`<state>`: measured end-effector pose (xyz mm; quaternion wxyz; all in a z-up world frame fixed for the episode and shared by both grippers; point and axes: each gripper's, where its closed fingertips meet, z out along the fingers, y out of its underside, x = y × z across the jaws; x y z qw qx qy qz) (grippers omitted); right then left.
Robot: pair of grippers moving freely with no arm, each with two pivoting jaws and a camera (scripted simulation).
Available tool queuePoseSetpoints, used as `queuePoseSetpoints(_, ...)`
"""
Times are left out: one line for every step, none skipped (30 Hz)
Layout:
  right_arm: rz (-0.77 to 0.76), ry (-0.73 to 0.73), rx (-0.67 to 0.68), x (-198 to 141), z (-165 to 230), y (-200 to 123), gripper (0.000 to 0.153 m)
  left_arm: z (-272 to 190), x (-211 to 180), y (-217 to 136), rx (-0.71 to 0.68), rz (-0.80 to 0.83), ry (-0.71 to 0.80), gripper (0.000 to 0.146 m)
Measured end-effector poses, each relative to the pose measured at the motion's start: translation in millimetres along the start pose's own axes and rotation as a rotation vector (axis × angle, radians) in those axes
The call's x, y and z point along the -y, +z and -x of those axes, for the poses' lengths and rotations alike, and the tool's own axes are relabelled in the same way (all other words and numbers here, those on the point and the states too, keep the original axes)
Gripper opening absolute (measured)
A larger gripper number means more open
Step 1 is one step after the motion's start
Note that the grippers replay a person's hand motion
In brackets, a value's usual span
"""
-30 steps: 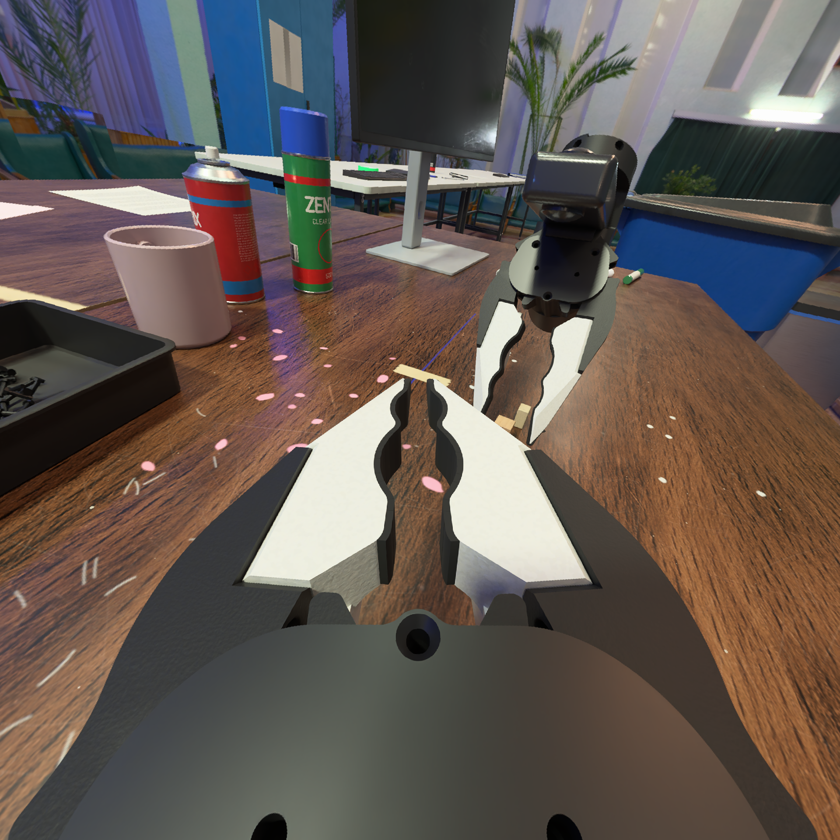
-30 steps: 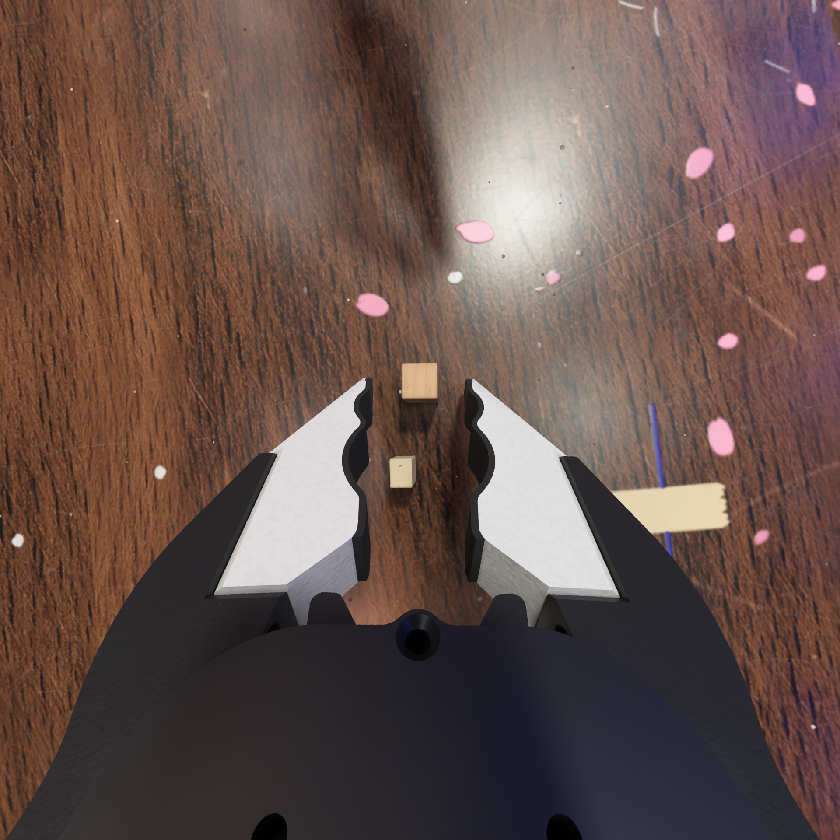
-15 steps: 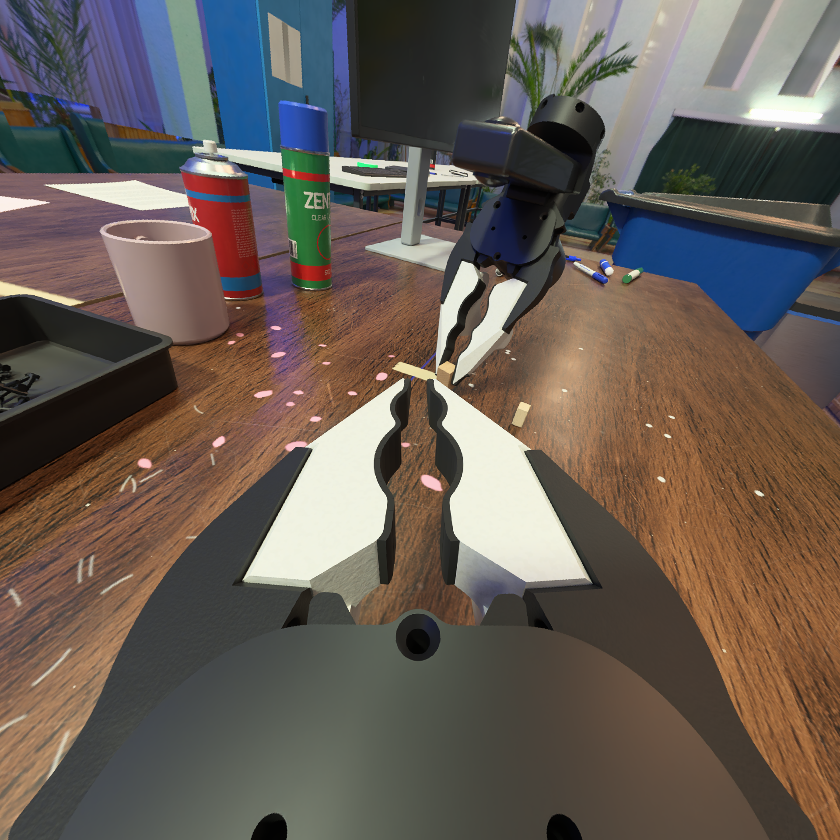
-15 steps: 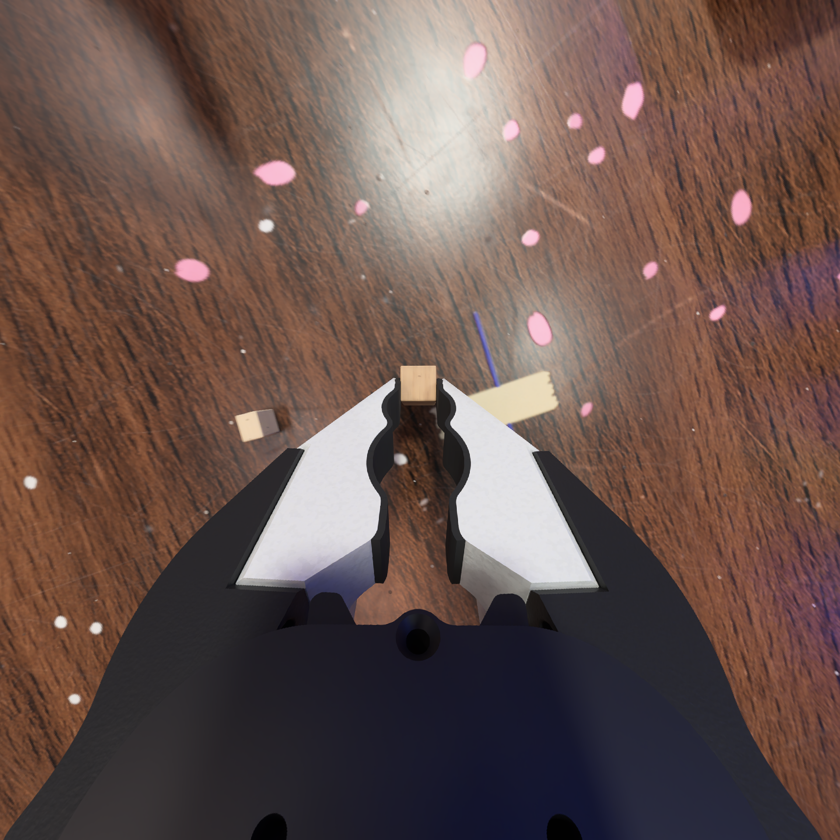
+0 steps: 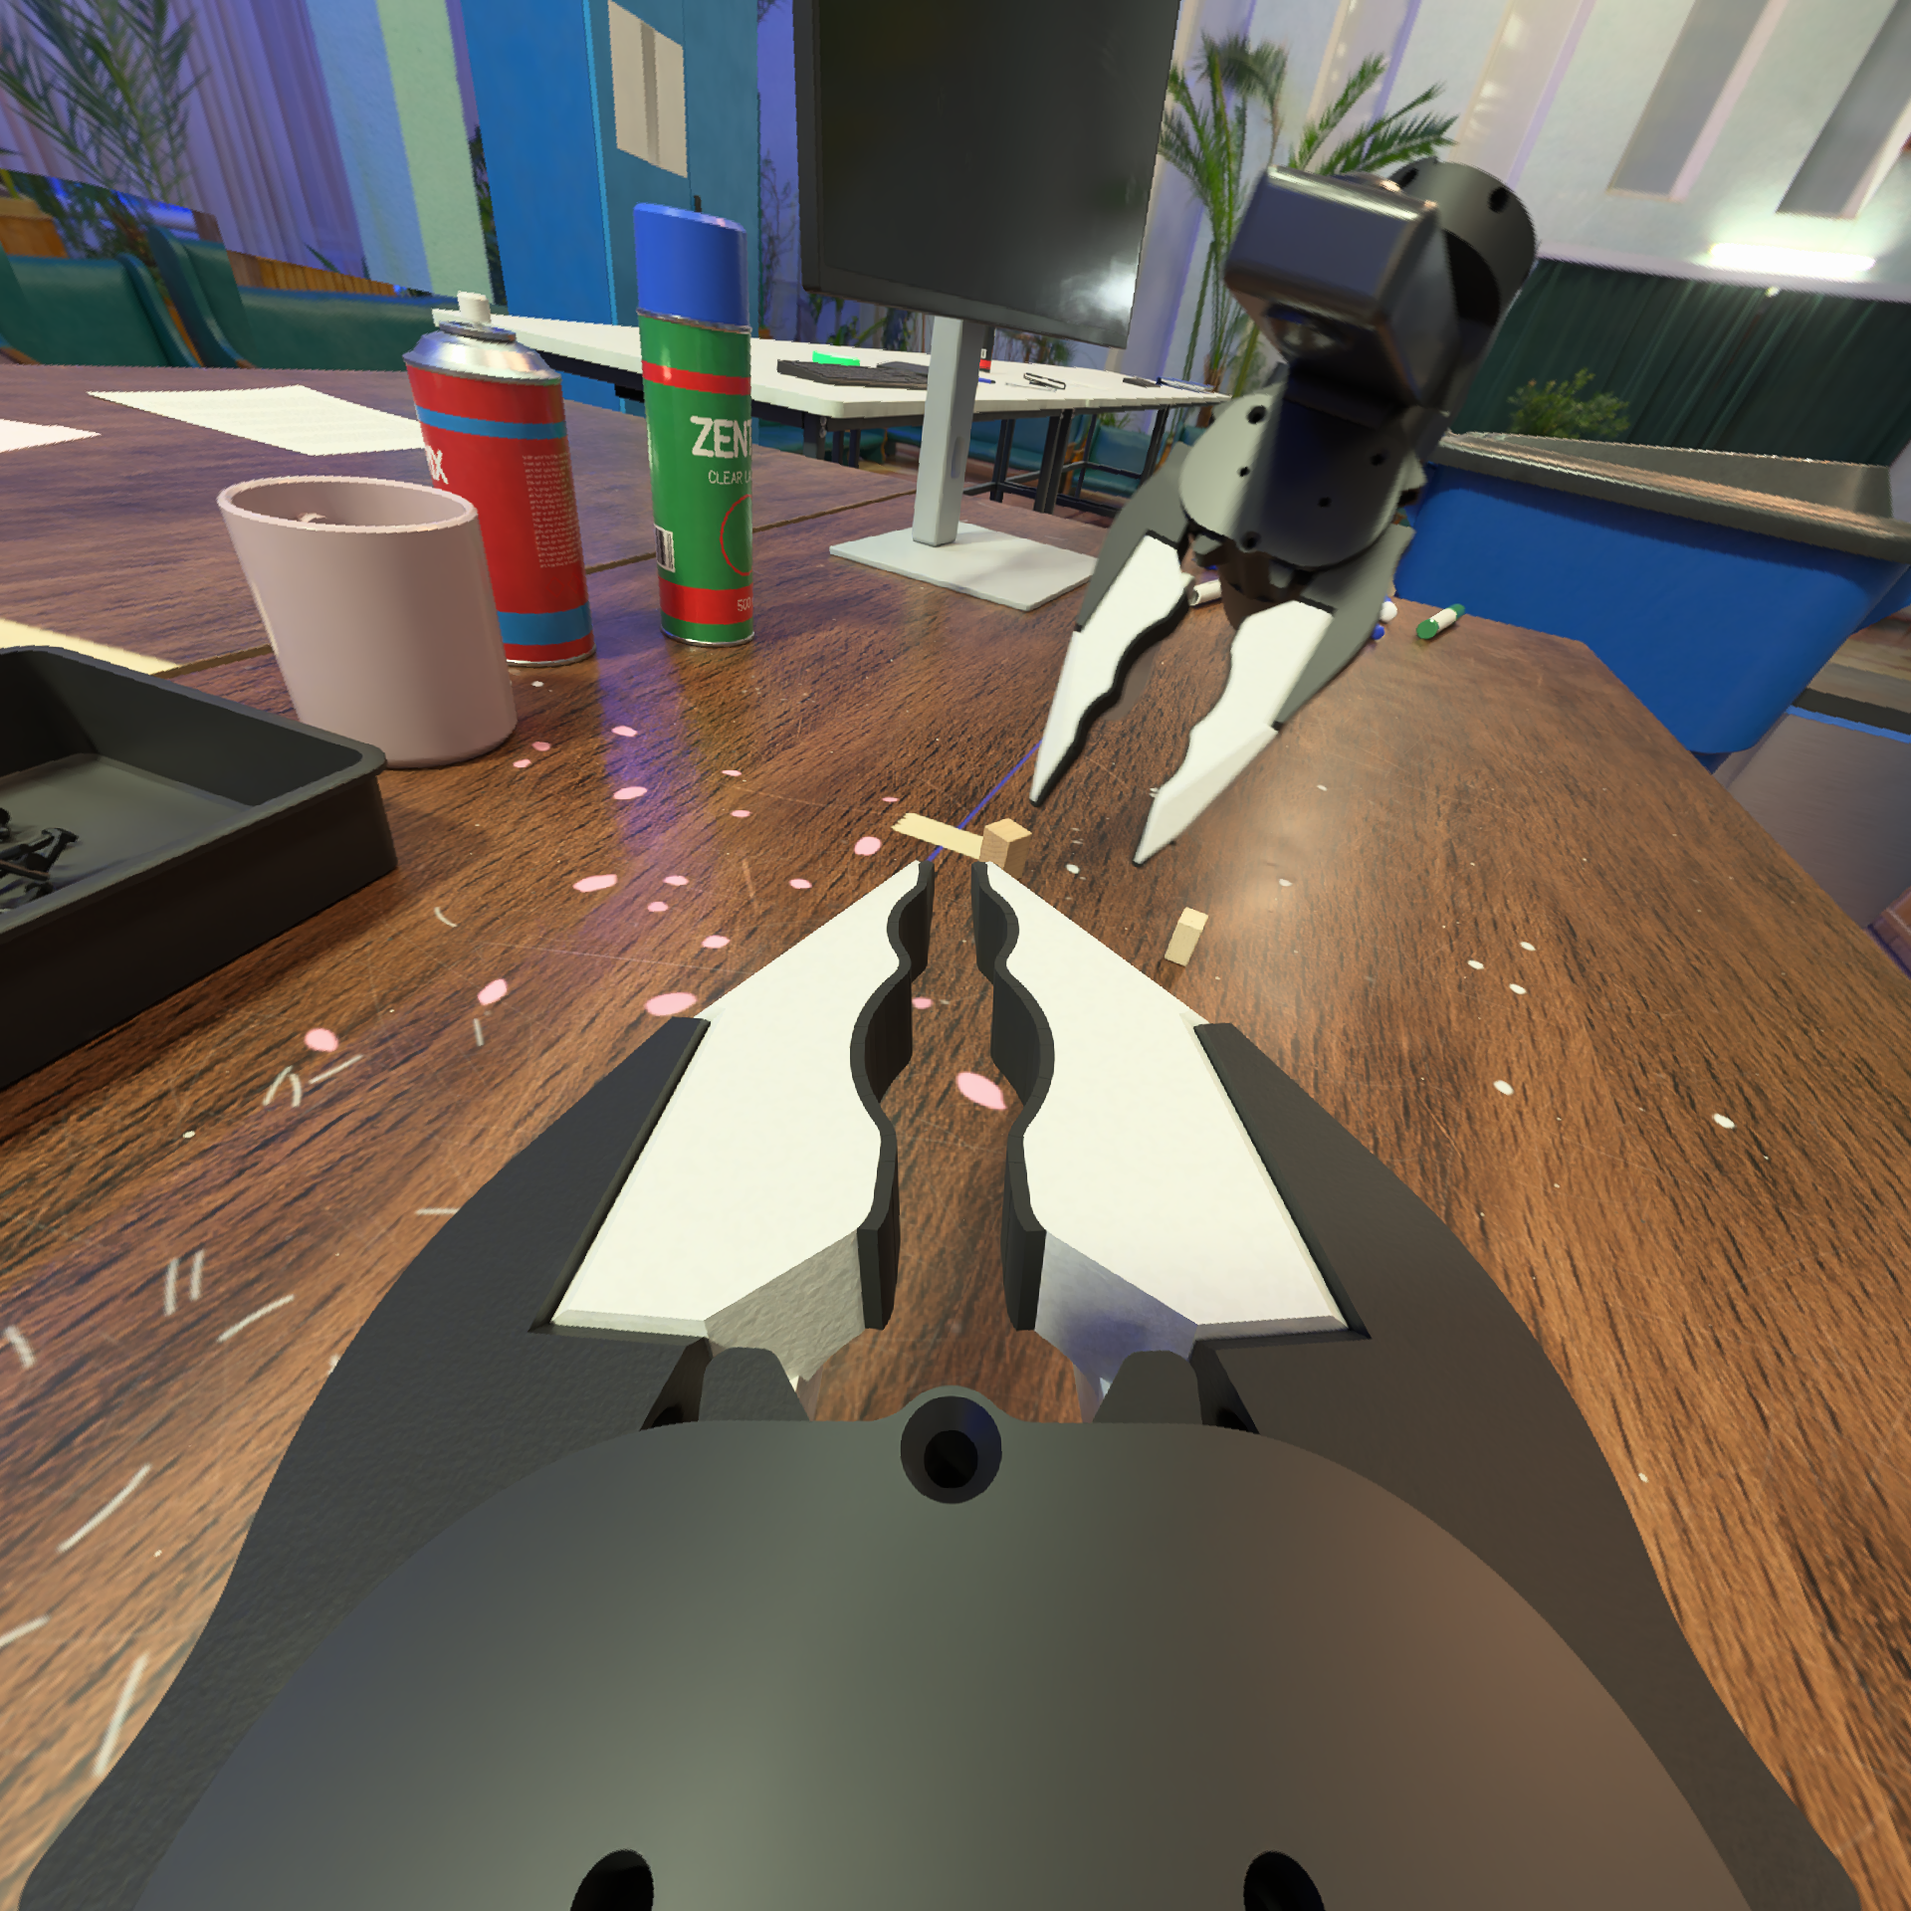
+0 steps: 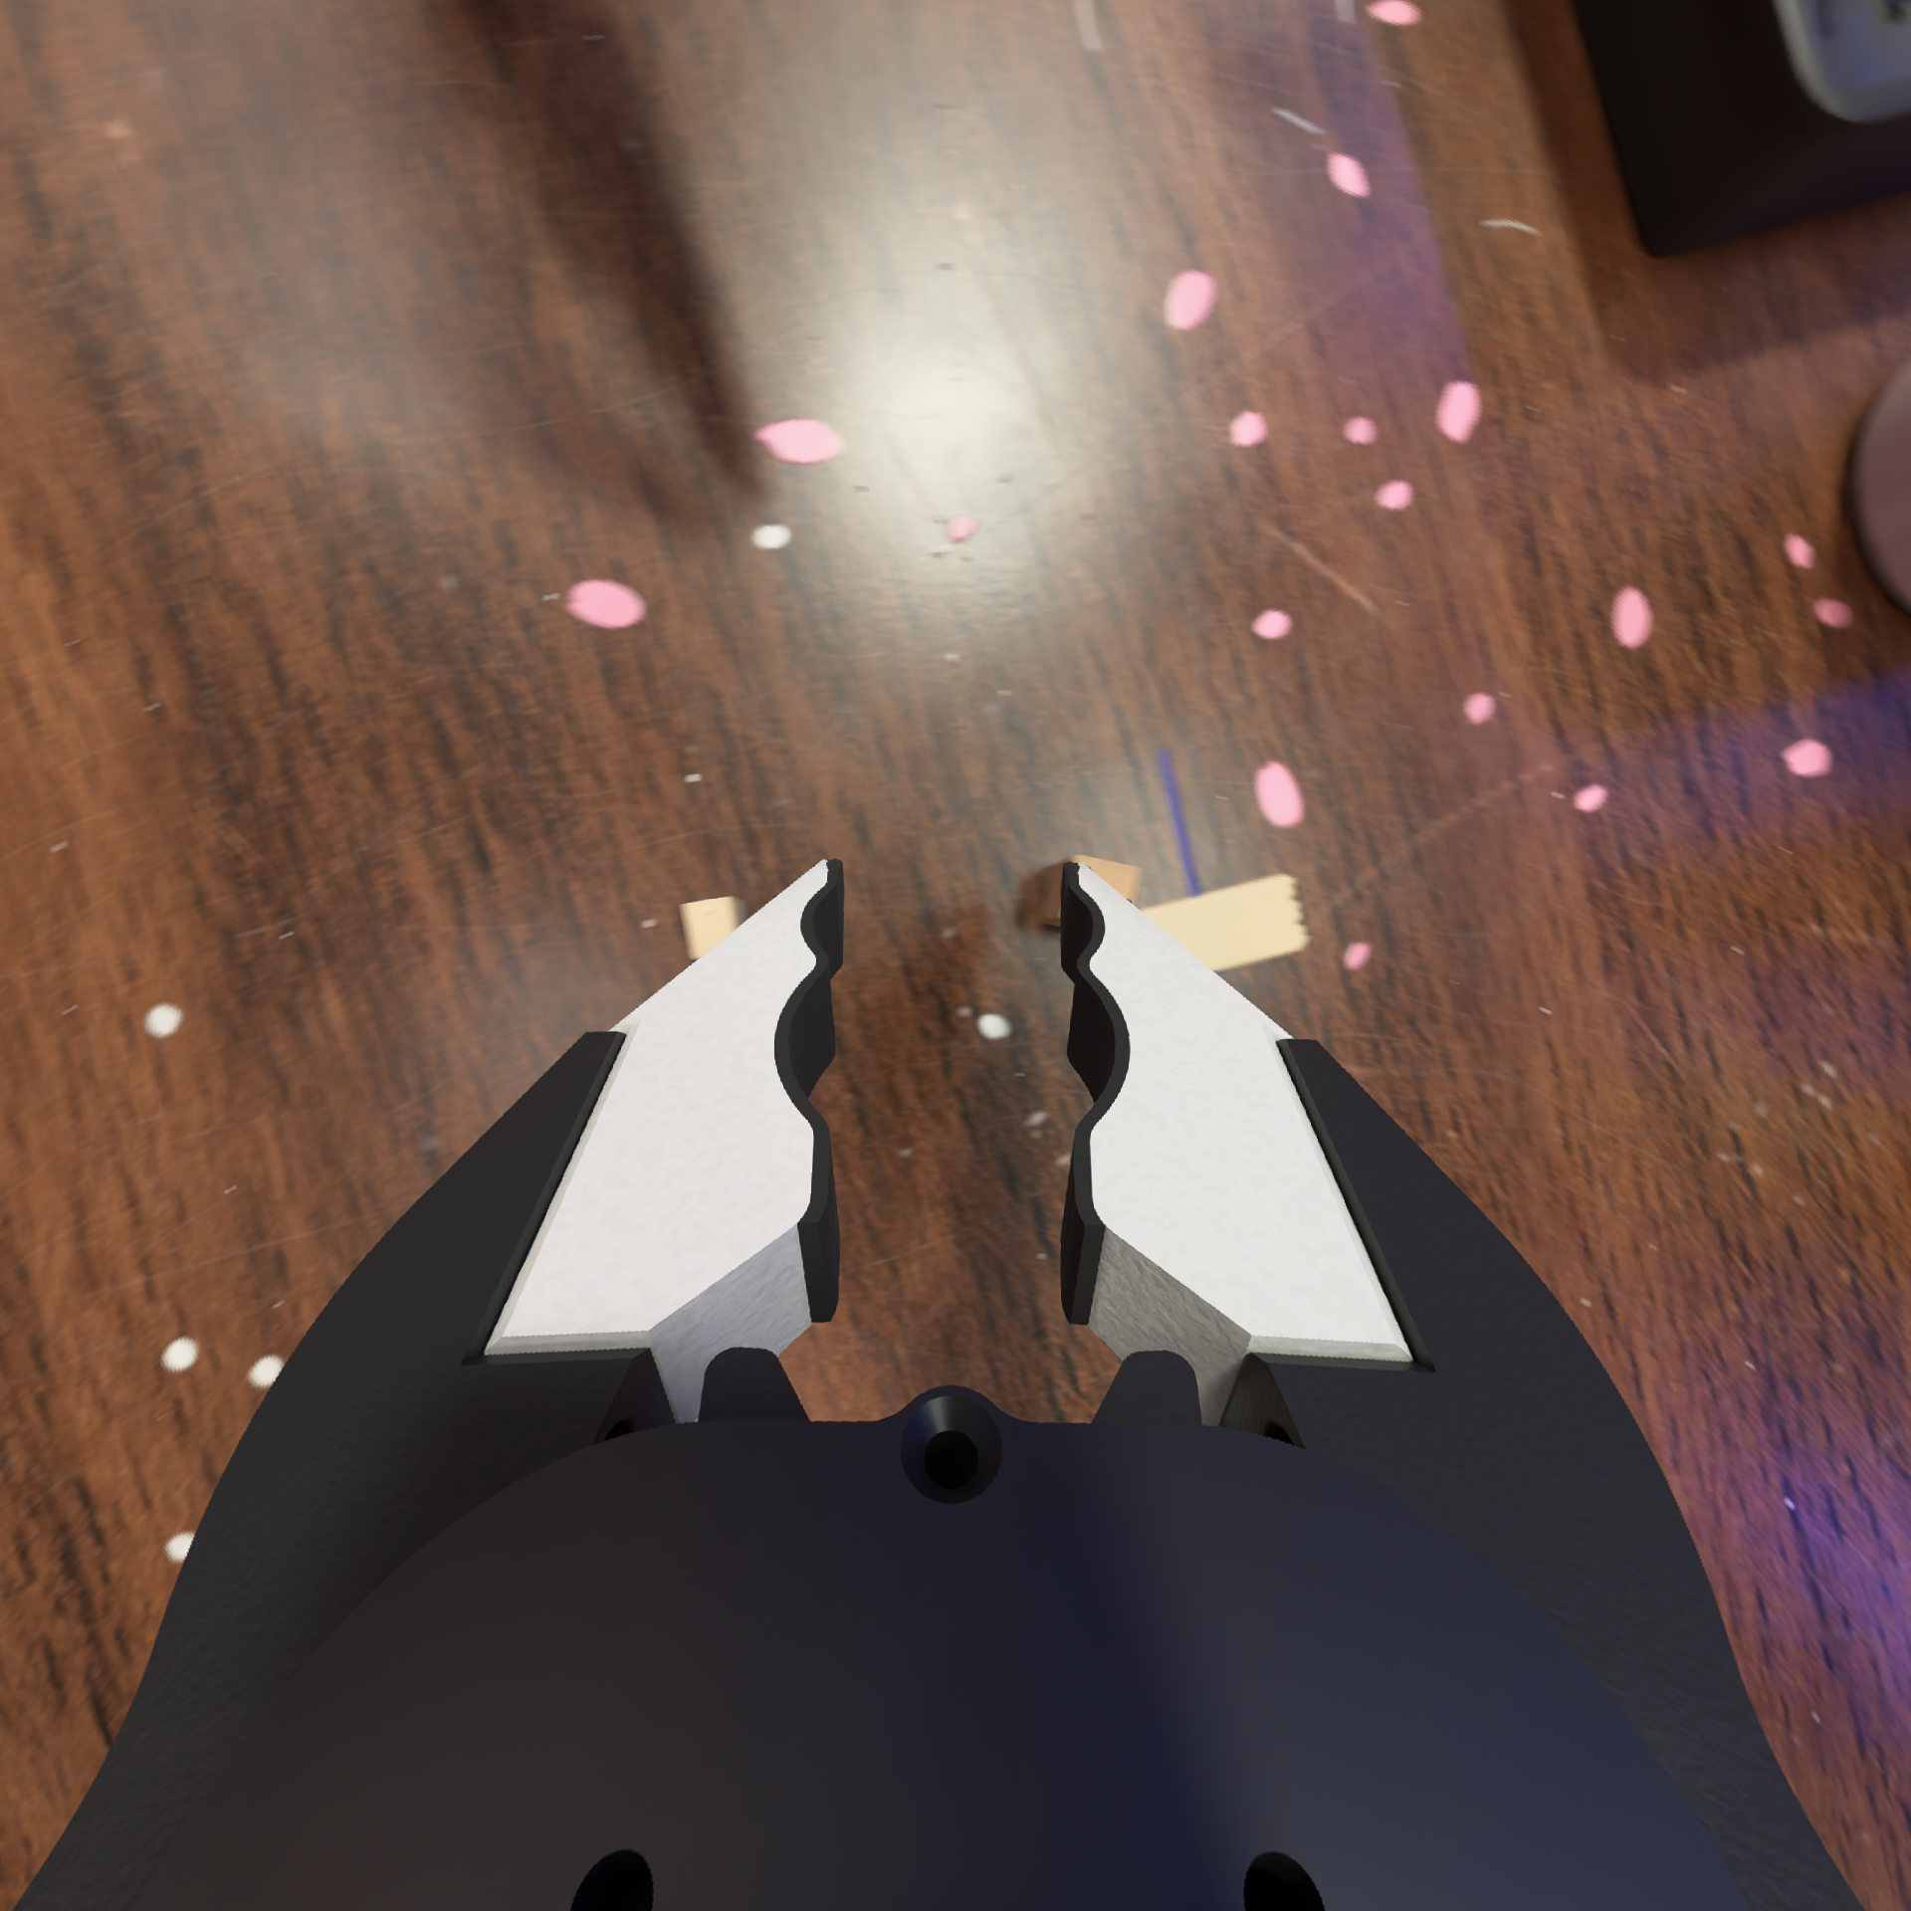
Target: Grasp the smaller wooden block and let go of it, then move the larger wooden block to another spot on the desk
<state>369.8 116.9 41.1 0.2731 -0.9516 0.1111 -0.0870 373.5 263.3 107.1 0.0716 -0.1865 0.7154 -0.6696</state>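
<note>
The larger wooden block [image 5: 1005, 840] rests on the desk next to a flat tan strip [image 5: 936, 832], just beyond my left gripper [image 5: 951, 879], which is shut and empty, low over the desk. The smaller wooden block [image 5: 1185, 936] lies to the right. My right gripper [image 5: 1088, 827] hangs open and empty above the desk between the two blocks. In the right wrist view the right gripper [image 6: 951, 879] is open; the larger block [image 6: 1042, 900] peeks past its right finger and the smaller block [image 6: 708, 923] past its left finger.
A black tray [image 5: 228, 879] with dark screws, a pale cup [image 5: 383, 620], a red can [image 5: 507, 496] and a green can [image 5: 703, 465] stand on the left. A monitor stand [image 5: 951, 558] and markers [image 5: 1443, 620] are at the back. The desk's edge runs along the right.
The right gripper closed on the larger block, carried it left to the tan strip, then opened and rose off it. The left gripper has not moved.
</note>
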Motion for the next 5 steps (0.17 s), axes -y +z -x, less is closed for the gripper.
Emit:
queuePoseSetpoints(-0.002, -0.019, 0.021, 0, 9, 0, 0.042, 0, 0, 0, 0.0, 0.001, 0.001, 0.007)
queuePoseSetpoints(-0.001, -0.036, 0.043, -2, 18, 0, 0.042, 0, 0, 0, 0.0, 0.002, 0.001, 0.007)
queuePoseSetpoints(0.002, -0.053, 0.063, -4, 26, 1, 0.042, 0, -1, 0, 0.0, 0.004, 0.002, 0.007)
queuePoseSetpoints(0.007, -0.065, 0.075, -7, 32, 3, 0.042, 0, -1, 1, 0.0, 0.005, 0.003, 0.007)
queuePoseSetpoints(0.015, -0.067, 0.074, -11, 36, 5, 0.042, 0, -1, 1, 0.001, 0.008, 0.004, 0.007)
